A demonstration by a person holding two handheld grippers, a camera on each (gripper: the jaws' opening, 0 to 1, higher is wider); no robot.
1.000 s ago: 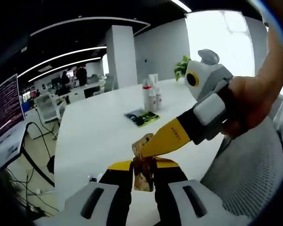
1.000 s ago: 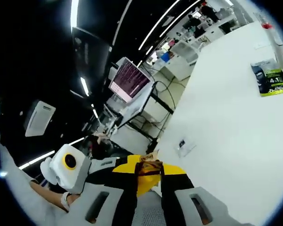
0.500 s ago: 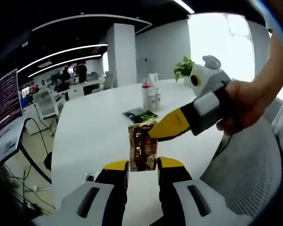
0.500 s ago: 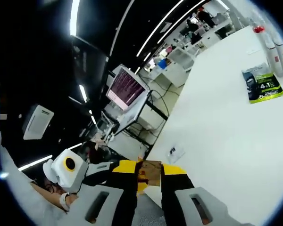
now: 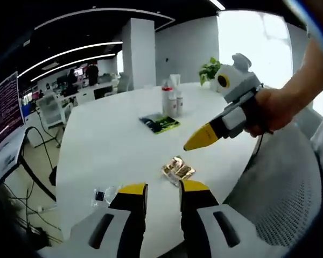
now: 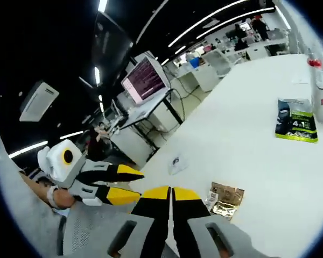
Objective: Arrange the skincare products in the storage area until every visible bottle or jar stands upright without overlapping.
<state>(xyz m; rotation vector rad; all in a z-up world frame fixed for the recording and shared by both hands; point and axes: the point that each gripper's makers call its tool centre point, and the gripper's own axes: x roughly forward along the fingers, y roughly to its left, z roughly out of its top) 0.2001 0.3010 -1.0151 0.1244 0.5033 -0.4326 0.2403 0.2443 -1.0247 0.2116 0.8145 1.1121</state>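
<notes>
You are working over a white table [image 5: 107, 145] in an open office. Your left gripper [image 5: 163, 189] is hanging with jaws apart, your right gripper [image 6: 171, 191] with jaws pressed together, both empty. The gold sachet [image 5: 177, 170] is lying flat near the table's near edge; the bottles [image 5: 172, 102] are standing upright toward the far edge, beside a green packet [image 5: 160, 123]. Grabbing the thin sachet carelessly could push it off the edge.

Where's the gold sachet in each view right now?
Left gripper view: the gold sachet lies on the white table, just beyond the left gripper.
Right gripper view: the sachet lies low, right of the right gripper.
Shared landmark: the green packet, farther along the table.
</notes>
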